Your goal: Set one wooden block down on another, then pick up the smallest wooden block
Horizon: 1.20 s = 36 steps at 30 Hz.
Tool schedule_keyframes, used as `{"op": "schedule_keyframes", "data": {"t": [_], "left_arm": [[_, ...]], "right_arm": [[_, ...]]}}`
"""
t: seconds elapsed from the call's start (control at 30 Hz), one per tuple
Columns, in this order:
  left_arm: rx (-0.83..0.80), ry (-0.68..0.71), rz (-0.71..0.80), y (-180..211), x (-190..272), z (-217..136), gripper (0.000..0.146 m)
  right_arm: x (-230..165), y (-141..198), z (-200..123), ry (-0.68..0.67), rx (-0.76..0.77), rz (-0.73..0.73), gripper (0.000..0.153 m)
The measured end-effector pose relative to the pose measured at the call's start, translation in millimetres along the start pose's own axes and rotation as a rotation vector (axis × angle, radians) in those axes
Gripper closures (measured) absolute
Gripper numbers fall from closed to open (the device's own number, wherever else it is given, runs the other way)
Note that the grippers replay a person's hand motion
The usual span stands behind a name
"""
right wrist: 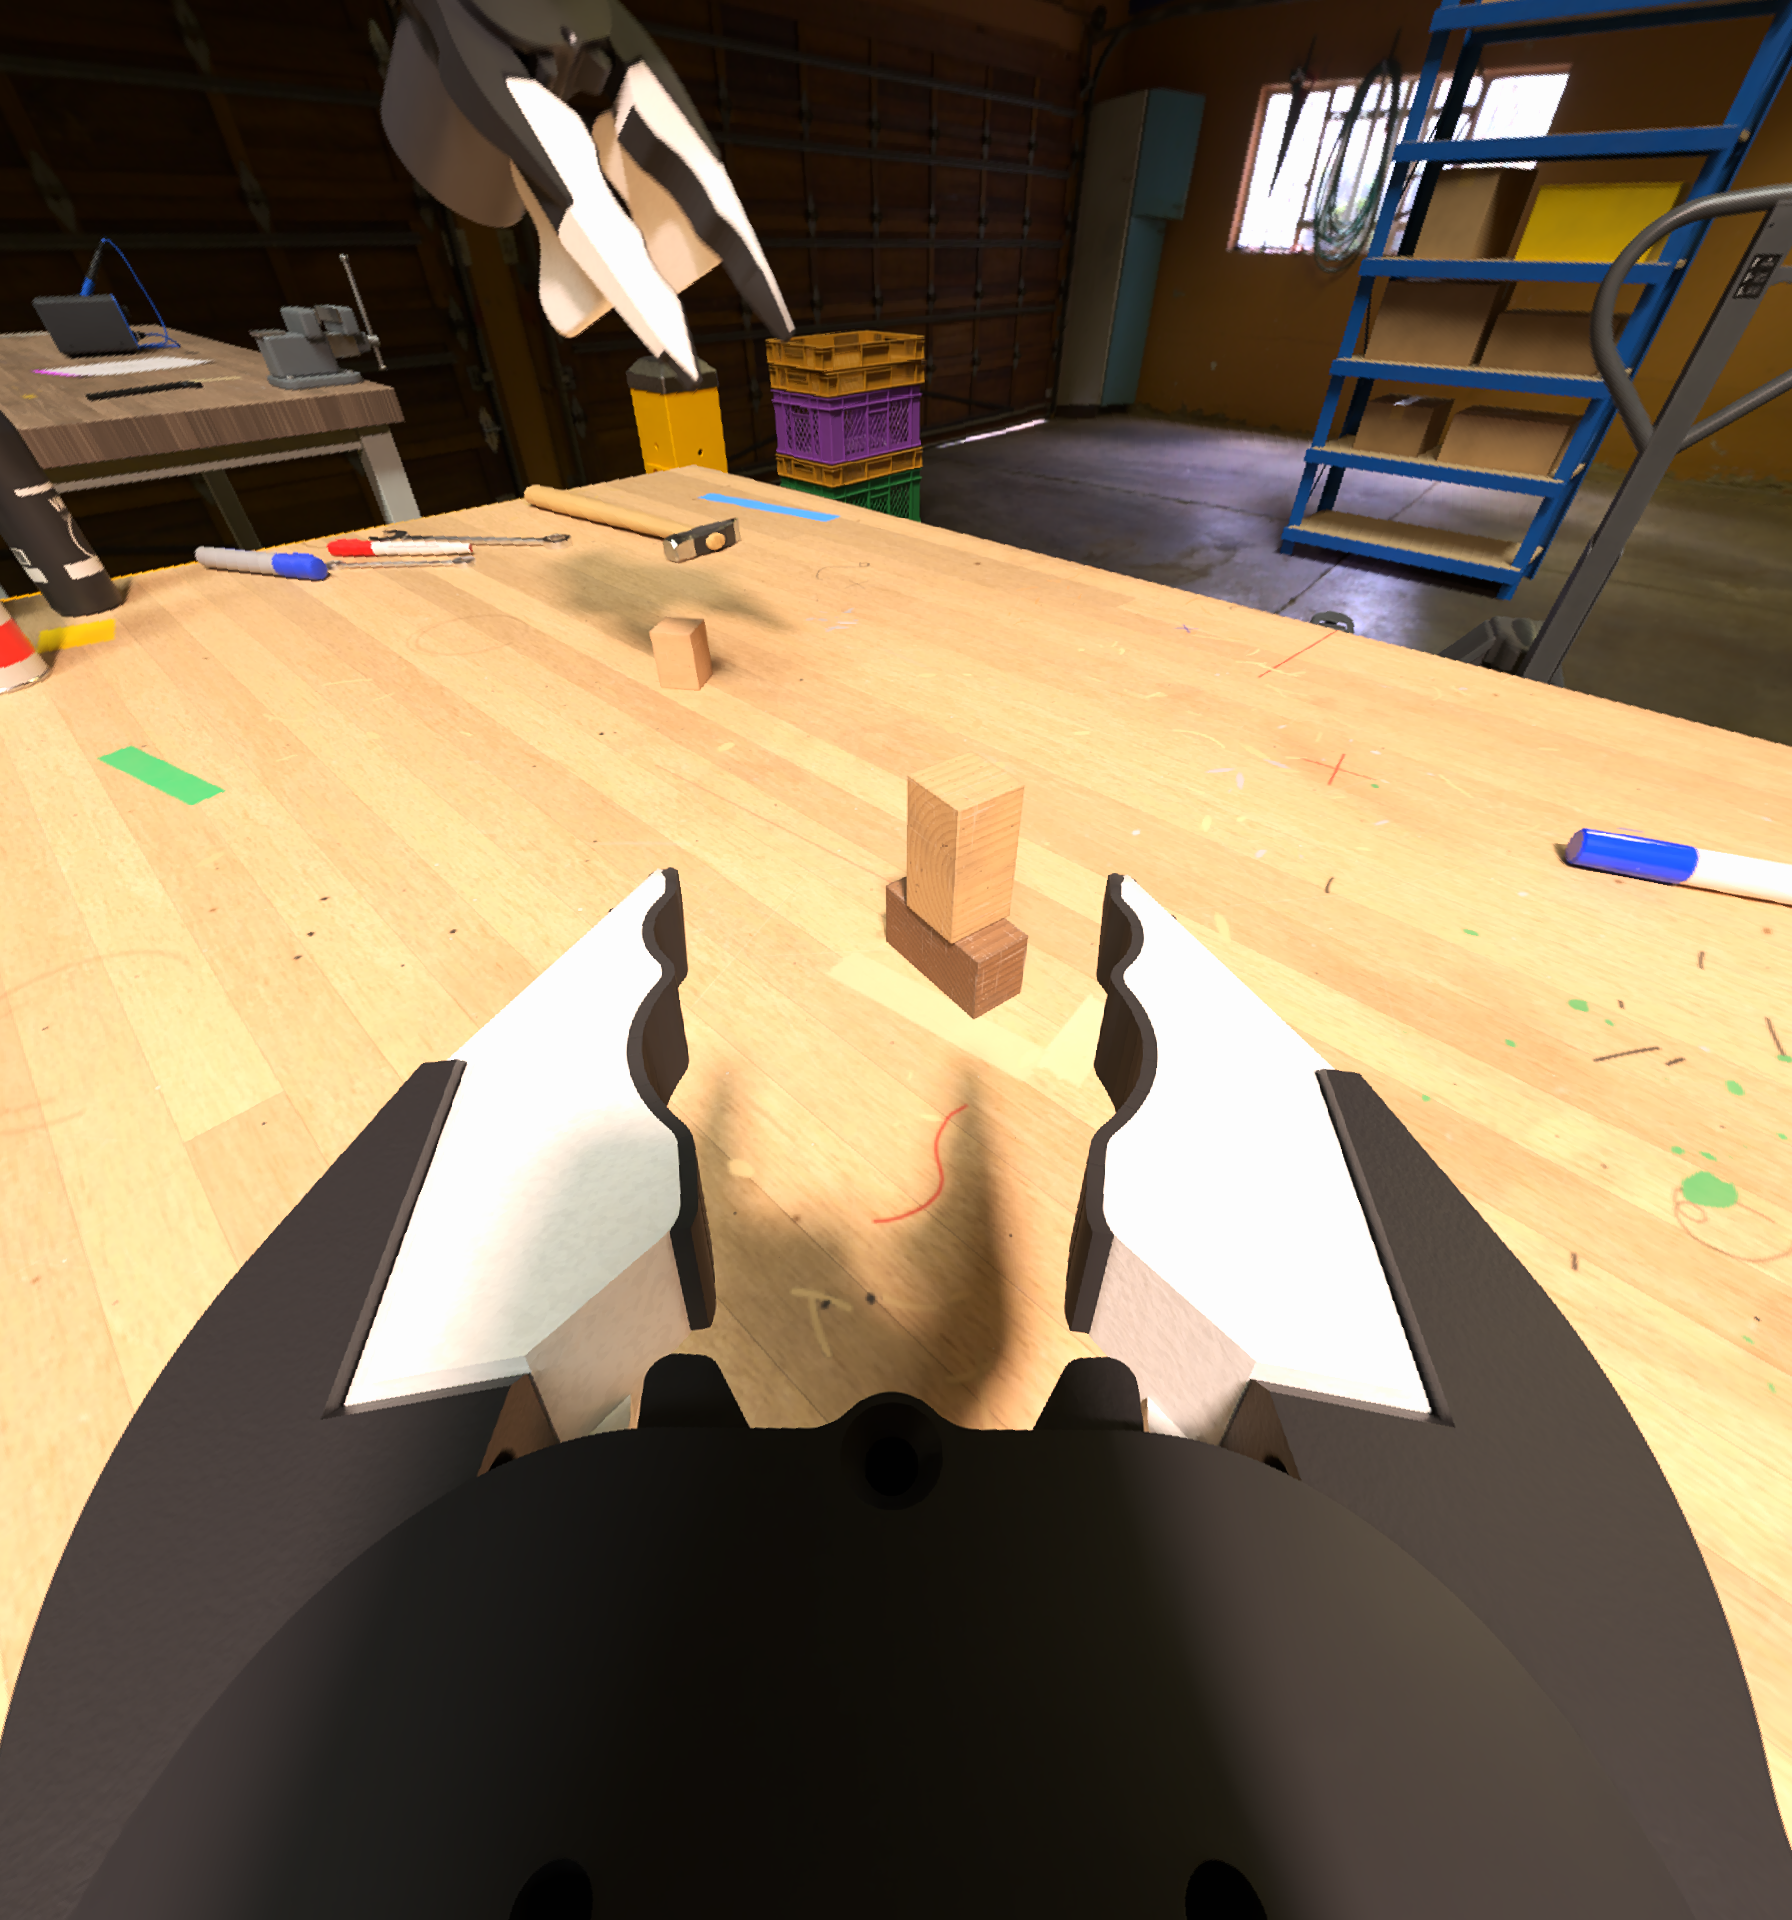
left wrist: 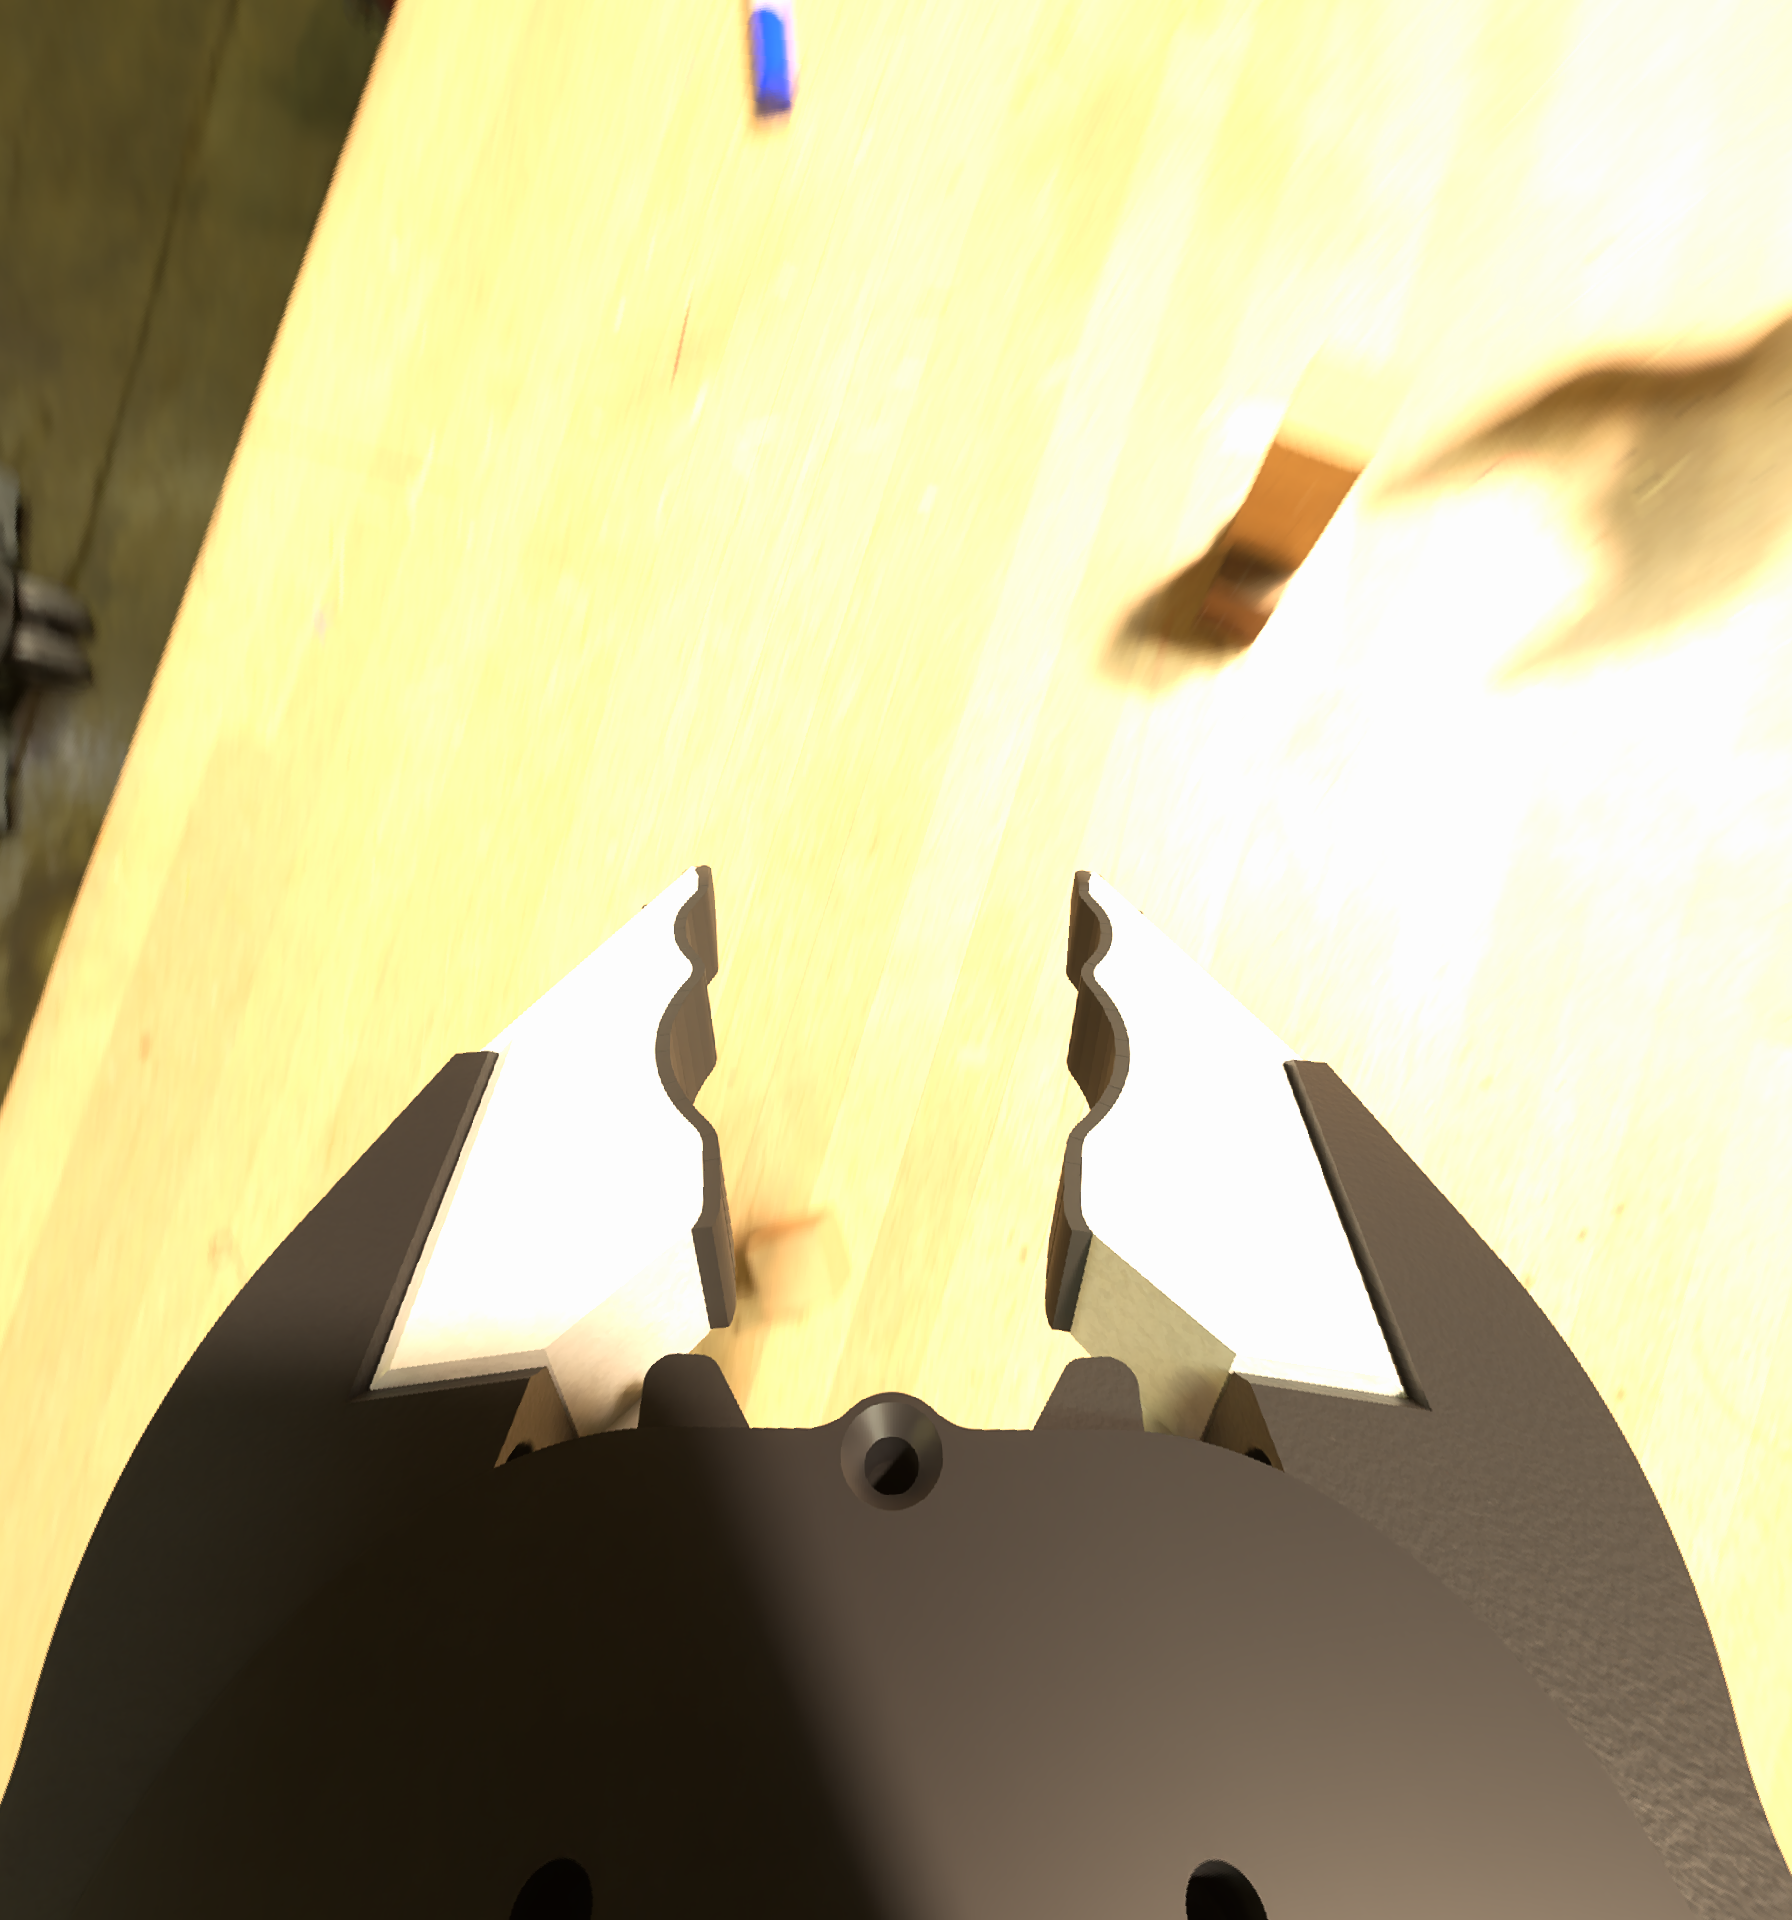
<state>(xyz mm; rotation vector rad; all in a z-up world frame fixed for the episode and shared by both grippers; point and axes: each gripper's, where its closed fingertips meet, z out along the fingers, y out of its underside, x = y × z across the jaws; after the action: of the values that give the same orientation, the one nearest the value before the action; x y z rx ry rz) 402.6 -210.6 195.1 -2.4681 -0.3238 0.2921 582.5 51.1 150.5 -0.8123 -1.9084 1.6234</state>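
In the right wrist view a tall light wooden block (right wrist: 965,847) stands upright on a dark brown block (right wrist: 959,966). My right gripper (right wrist: 894,883) is open and empty, just short of this stack, low over the table. The smallest block (right wrist: 681,652), pale, sits alone farther back. My left gripper (right wrist: 736,348) hangs high above it, tilted down. The left wrist view is blurred: the left gripper (left wrist: 892,876) is open and empty over bare table, with the stack (left wrist: 1281,520) ahead to the right. A brownish smudge (left wrist: 778,1242) by the left finger cannot be made out.
A hammer (right wrist: 627,516), markers (right wrist: 263,563) and a dark bottle (right wrist: 24,499) lie along the table's far left. A blue-capped marker (right wrist: 1702,868) lies right of the stack and shows in the left wrist view (left wrist: 770,57). The table edge (left wrist: 248,499) runs down the left.
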Motion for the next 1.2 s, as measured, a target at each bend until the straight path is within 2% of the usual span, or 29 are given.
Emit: {"op": "schedule_keyframes", "data": {"t": [0.23,0.43,0.57,0.73,0.93,1.07,1.2], "left_arm": [[-0.369,-0.110,-0.121,134.2,-33.2,12.2,0.082],[-0.499,-0.130,-0.211,188.5,-35.6,40.3,0.092],[-0.519,-0.120,-0.241,201.3,-36.0,50.9,0.094],[-0.502,-0.150,-0.274,207.3,-39.5,59.0,0.115],[-0.467,-0.165,-0.336,208.1,-39.7,58.1,0.115],[-0.364,-0.143,-0.373,198.2,-34.9,59.7,0.116],[-0.201,-0.148,-0.407,164.2,-38.7,33.4,0.116]], "right_arm": [[-7.1,4.5,9.4,-0.017,-0.029,-0.011,0.072],[-14.3,6.9,14.8,-0.023,-0.055,-0.031,0.072],[-18.7,8.1,16.4,-0.024,-0.068,-0.042,0.072],[-23.7,9.9,20.5,-0.031,-0.075,-0.040,0.072],[-31.9,16.7,24.3,-0.041,-0.102,-0.046,0.072],[-34.0,14.1,27.0,-0.037,-0.094,-0.057,0.072],[-33.9,9.2,28.1,-0.037,-0.097,-0.094,0.073]]}}
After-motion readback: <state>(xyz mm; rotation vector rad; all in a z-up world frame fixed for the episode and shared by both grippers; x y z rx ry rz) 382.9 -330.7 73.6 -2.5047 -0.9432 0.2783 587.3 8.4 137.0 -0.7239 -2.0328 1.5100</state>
